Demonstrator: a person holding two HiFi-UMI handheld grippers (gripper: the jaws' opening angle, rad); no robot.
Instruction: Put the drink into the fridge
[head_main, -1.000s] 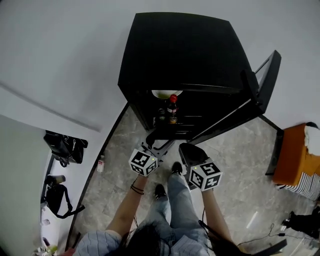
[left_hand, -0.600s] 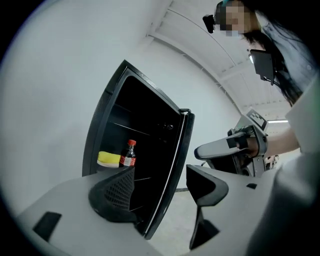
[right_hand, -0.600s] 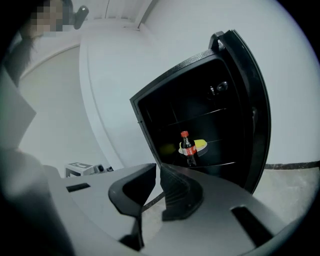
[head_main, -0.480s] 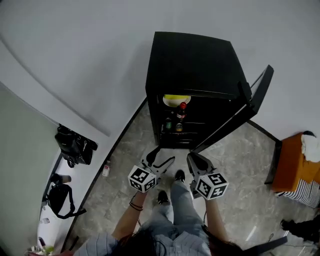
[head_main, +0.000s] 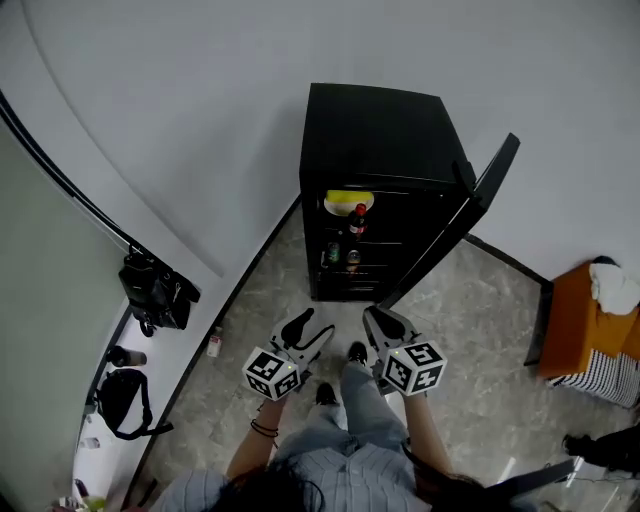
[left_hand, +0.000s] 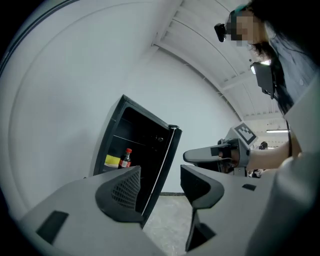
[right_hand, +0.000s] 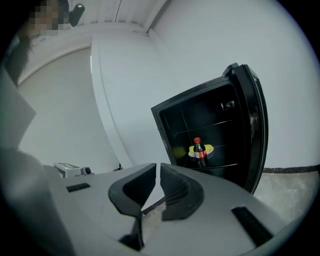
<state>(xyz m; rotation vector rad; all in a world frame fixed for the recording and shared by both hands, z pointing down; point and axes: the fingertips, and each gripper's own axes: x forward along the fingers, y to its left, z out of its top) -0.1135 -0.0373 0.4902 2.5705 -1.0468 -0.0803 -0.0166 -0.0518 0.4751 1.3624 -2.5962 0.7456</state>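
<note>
The black fridge (head_main: 375, 130) stands against the wall with its door (head_main: 470, 215) swung open to the right. The drink, a dark bottle with a red cap (head_main: 357, 221), stands upright on a shelf inside, beside a yellow bowl (head_main: 345, 200); the bottle (left_hand: 125, 159) (right_hand: 199, 151) shows in both gripper views. My left gripper (head_main: 305, 330) (left_hand: 161, 175) hangs over the floor, well short of the fridge, its jaws closing with nothing between them. My right gripper (head_main: 378, 322) (right_hand: 158, 176) is beside it, shut and empty.
Smaller bottles (head_main: 340, 255) stand on a lower fridge shelf. Dark bags (head_main: 155, 295) lie by the left wall, with a small bottle (head_main: 214, 343) on the floor near them. An orange box (head_main: 580, 320) with white cloth stands at the right. My feet (head_main: 335, 375) are below the grippers.
I have stepped back from the fridge, which now sits farther away and smaller. Both grippers drew back with me. The left jaws have narrowed.
</note>
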